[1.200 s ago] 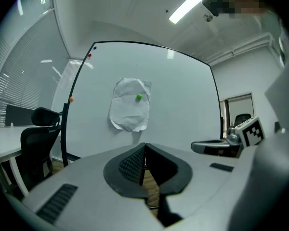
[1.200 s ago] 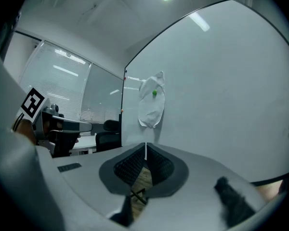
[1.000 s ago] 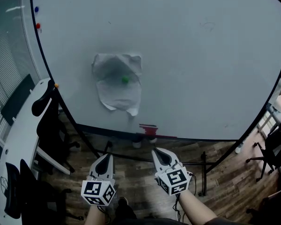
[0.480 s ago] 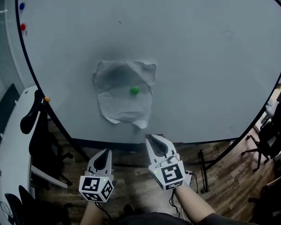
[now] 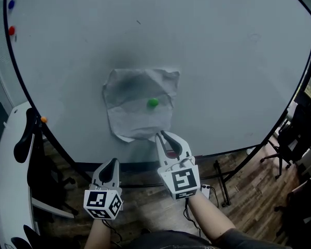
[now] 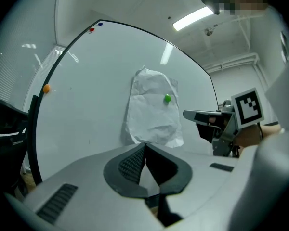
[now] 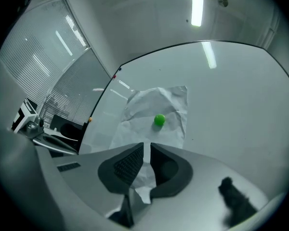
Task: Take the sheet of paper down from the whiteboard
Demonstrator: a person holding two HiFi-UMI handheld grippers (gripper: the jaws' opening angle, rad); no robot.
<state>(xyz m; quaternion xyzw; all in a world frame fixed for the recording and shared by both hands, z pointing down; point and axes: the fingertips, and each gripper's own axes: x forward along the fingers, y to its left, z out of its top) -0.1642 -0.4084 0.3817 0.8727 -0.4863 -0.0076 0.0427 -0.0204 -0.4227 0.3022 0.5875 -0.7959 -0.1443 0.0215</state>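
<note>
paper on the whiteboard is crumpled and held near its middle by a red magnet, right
Not quite: the magnet holding the crumpled paper on the whiteboard is green, not red. The head view shows it; the rest stands.

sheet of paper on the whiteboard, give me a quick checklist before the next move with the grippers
1. Target in place: the sheet of paper hangs crumpled on the whiteboard: ok.
2. Sheet free to come off: not ok, the green magnet pins it near its middle.
3. The left gripper ready to grasp: not ok, jaws together, empty.
4. The right gripper ready to grasp: not ok, jaws closed to a slit, nothing held.
5. Right gripper touching the sheet: cannot tell; in the head view its tip sits at the lower edge.
6. Way to the board free: ok.
</note>
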